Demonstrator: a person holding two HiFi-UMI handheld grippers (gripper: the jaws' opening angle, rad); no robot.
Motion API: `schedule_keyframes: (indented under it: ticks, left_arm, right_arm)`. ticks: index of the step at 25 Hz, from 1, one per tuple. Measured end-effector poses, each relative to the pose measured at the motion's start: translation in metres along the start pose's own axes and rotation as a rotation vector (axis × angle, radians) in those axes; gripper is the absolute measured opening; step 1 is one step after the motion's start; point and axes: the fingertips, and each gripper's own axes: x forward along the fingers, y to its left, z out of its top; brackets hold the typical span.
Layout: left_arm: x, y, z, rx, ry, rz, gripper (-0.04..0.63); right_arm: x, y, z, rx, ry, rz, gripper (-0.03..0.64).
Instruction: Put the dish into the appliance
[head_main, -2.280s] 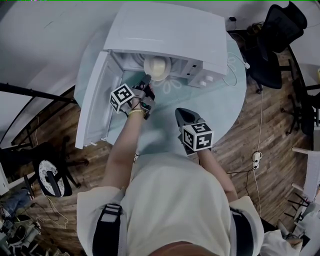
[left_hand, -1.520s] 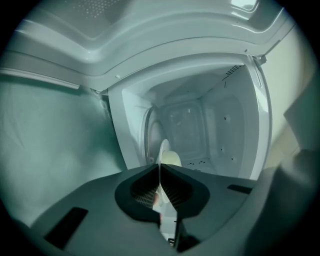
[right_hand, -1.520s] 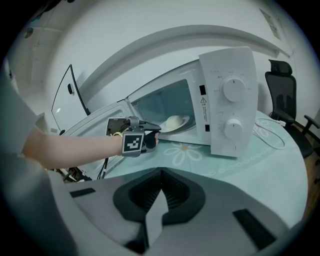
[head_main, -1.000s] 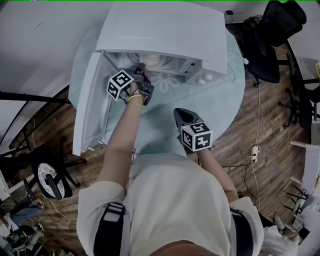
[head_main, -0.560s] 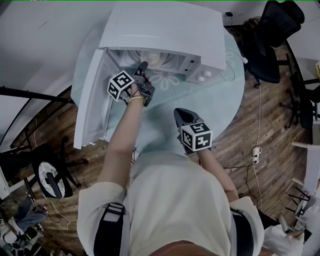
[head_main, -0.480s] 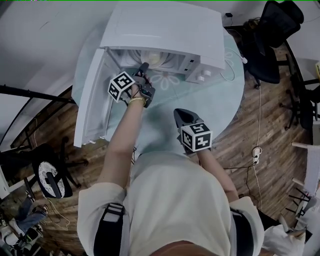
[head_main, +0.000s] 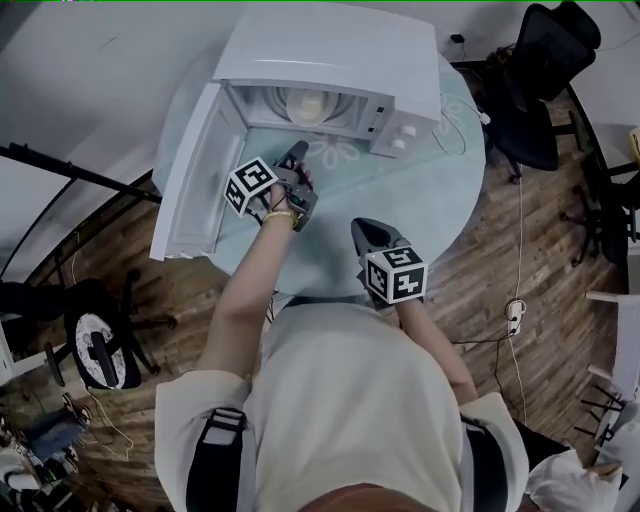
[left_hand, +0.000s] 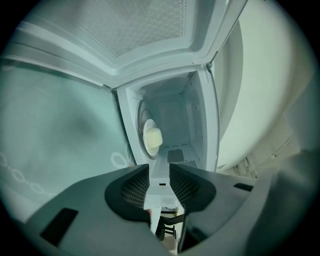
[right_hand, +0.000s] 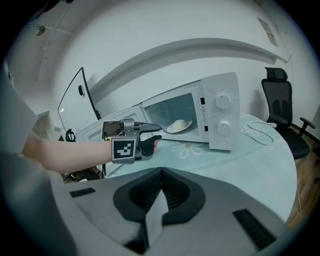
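Dish (head_main: 305, 103) sits inside the microwave (head_main: 330, 50), toward the middle of the cavity. The door (head_main: 190, 175) is swung wide open to the left.

Left gripper (head_main: 297, 152) hovers over the table (head_main: 420, 200) just outside the cavity mouth. It points in at the dish and is clear of it, no contact. Its jaws have just been opening and stand apart, with nothing between them; only the open cavity shows through the gap.

Right gripper (head_main: 362, 228) is held nearer the person, above the near part of the table and farther from the dish than the left. Its jaws are together, empty.
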Motion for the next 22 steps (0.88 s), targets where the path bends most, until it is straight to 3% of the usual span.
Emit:
schedule_keyframes:
  ticks: [4, 7, 22]
  left_arm:
    - [-0.028, -0.005, -0.022, 0.042, 0.009, 0.004, 0.046]
    - [-0.051, -0.008, -0.039, 0.088, 0.013, 0.006, 0.015]
    - [-0.146, -0.004, -0.143, 0.392, 0.093, 0.081, 0.009]
  right_arm:
    - [-0.016, 0.005, -0.006, -0.007, -0.016, 0.004, 0.006]
    - [-0.026, 0.01, -0.011, -0.013, -0.027, 0.01, 0.006]
    - [-0.077, 0.034, -0.042, -0.044, -0.061, 0.04, 0.006]
